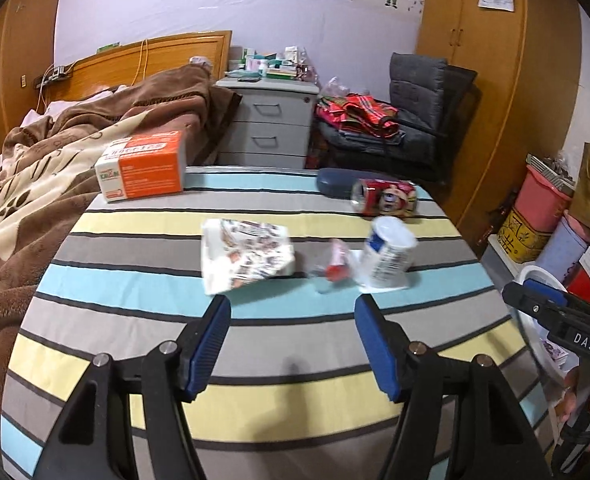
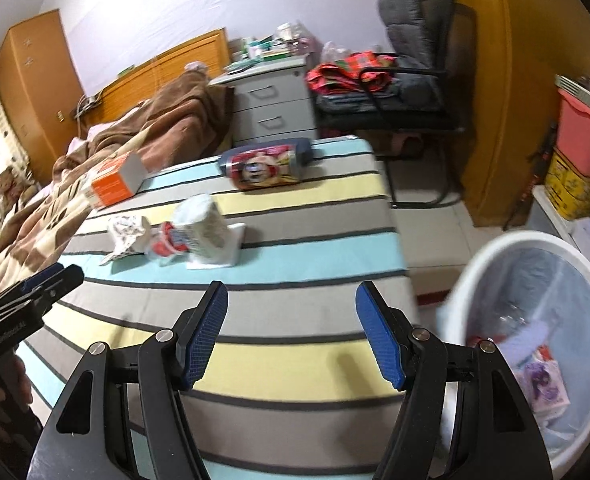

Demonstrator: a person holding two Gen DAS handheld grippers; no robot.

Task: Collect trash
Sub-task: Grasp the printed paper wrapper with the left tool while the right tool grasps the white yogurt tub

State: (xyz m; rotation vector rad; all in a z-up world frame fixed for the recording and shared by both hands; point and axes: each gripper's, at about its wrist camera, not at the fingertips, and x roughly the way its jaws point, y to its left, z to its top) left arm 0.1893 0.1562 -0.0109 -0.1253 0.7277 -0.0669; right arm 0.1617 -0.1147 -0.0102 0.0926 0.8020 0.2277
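Observation:
On the striped tablecloth (image 1: 135, 232) lie a crumpled printed wrapper (image 1: 245, 254), a small clear wrapper with red (image 1: 333, 266), a tipped white cup (image 1: 389, 252) and a crushed red can (image 1: 385, 196). My left gripper (image 1: 291, 312) is open and empty, just short of the wrappers. My right gripper (image 2: 291, 304) is open and empty over the table's near right part; the cup (image 2: 203, 220) and can (image 2: 267, 166) lie beyond it. A white bin (image 2: 475, 276) with a liner and some trash inside stands right of the table.
An orange box (image 1: 143, 170) sits at the table's far left, a dark blue case (image 1: 333, 182) behind the can. A bed with a brown blanket (image 1: 35, 168) lies left. A grey drawer unit (image 1: 267, 120), a chair with clothes (image 1: 375, 120) and stacked containers (image 1: 543, 208) stand around.

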